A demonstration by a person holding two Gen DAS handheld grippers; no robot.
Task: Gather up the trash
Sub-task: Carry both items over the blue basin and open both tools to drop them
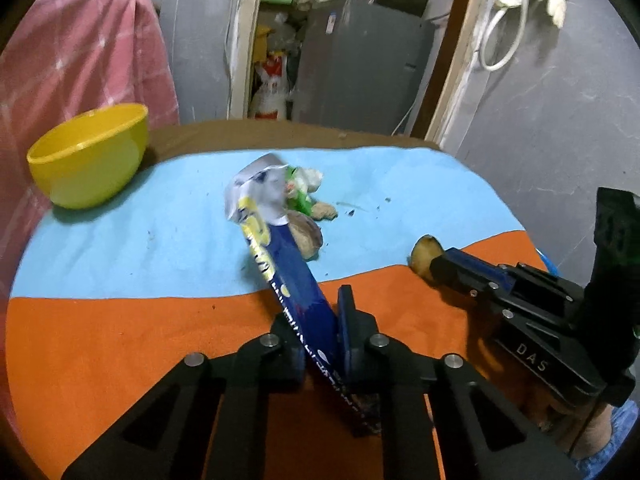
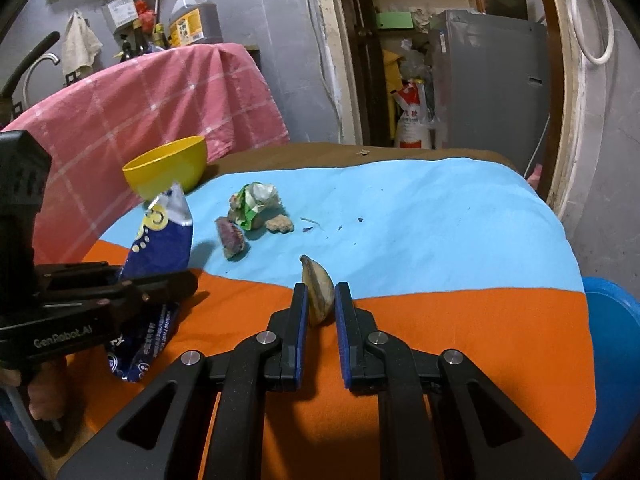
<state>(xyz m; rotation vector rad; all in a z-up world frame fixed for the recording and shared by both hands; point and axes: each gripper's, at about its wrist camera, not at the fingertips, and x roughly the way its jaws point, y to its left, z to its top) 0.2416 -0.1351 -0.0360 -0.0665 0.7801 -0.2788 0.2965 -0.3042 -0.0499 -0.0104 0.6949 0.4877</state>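
My left gripper (image 1: 322, 320) is shut on a blue and yellow snack wrapper (image 1: 288, 272), which sticks up above the orange part of the tablecloth. The right wrist view shows the same wrapper (image 2: 164, 236) in that left gripper (image 2: 176, 284) at the left. My right gripper (image 2: 320, 304) is shut on a pale yellow-brown peel (image 2: 318, 288), held just over the cloth. Farther back on the blue cloth lie a crumpled green and white wrapper (image 2: 256, 202), a purple-brown scrap (image 2: 230, 238) and a brown lump (image 2: 280, 224).
A yellow bowl (image 2: 168, 168) stands at the table's back left corner. A pink checked cloth (image 2: 140, 96) hangs over something behind it. A blue bin (image 2: 612, 320) sits beside the table's right edge. Small crumbs dot the blue cloth (image 2: 440, 220).
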